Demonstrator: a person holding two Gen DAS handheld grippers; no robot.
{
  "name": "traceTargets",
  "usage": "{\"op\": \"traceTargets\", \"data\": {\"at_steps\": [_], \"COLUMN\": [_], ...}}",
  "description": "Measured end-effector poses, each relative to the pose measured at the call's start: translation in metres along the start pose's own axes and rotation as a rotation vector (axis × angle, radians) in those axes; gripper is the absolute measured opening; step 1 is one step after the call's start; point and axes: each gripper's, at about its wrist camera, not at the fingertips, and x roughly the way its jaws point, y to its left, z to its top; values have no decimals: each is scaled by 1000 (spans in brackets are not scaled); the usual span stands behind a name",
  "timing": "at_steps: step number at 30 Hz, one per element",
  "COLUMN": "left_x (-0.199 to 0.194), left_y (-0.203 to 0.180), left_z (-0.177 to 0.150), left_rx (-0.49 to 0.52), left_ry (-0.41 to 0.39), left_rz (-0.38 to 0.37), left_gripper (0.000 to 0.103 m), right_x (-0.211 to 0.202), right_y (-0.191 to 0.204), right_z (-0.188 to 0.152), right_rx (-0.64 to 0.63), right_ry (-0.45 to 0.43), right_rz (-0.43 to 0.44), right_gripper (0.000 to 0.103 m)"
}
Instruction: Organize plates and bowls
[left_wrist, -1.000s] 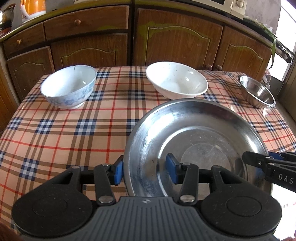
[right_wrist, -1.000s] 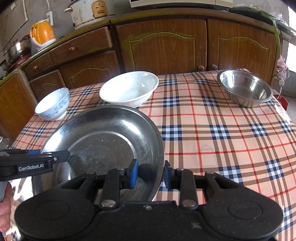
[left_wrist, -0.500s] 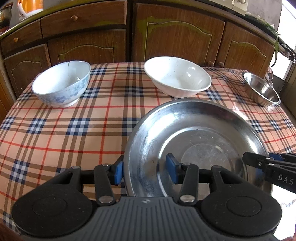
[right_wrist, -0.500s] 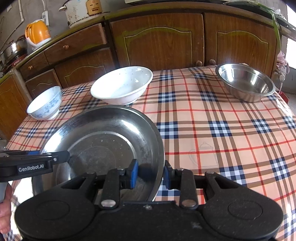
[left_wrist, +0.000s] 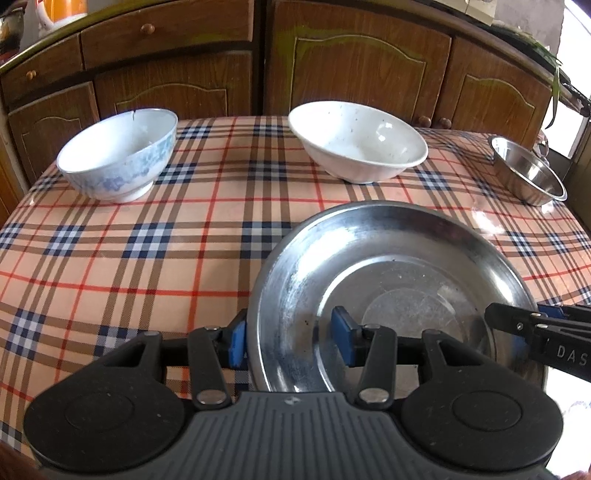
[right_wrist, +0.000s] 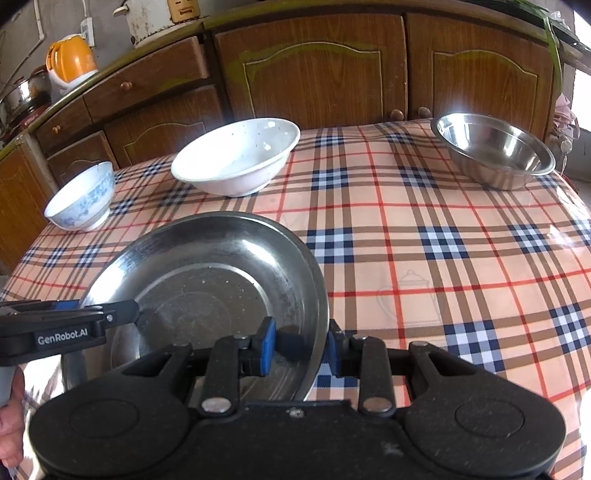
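Stainless steel plate (left_wrist: 391, 280), held above the plaid tabletop (left_wrist: 147, 258) with the left hand-held gripper (left_wrist: 291, 341) and right hand-held gripper (right_wrist: 301, 345) each clamped on opposite rims; beyond the plate stand a blue-patterned bowl (left_wrist: 118, 158), white bowl (left_wrist: 356, 142) and steel bowl (right_wrist: 493, 149).

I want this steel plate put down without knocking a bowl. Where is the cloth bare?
Two bare patches on the checked tablecloth: a wide one right of the steel plate, in front of the steel bowl; another left of the plate, in front of the blue-patterned bowl. It is crowded at the far edge, where the white bowl sits just beyond the plate's rim.
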Motion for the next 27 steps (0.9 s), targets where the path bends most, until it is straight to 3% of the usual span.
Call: {"op": "traceTargets", "data": {"at_steps": [4,8,17,24,27], "left_x": [-1,-5,-35,-63,-73], "left_y": [2,4,6,-19,-31], "left_z": [1,0,-1,-1,0], "left_rx": [-5,-22,-23,4,5], "left_ry": [-3,-11,-36,-58,-69], "left_rz": [-5,15,59,36,11], "left_gripper": [48,46,48,55,58], "right_x": [0,-6,-37,-69,-86], "right_y": [-1,-3,-13,-16,-18], "right_z": [1,2,6,7,6], "right_rx": [1,5,8,-12,-24], "right_ry": [0,-19,-59,-73,-90], "right_rz": [3,-17,-38,-32,-34], "right_gripper": [37,51,53,54,59]}}
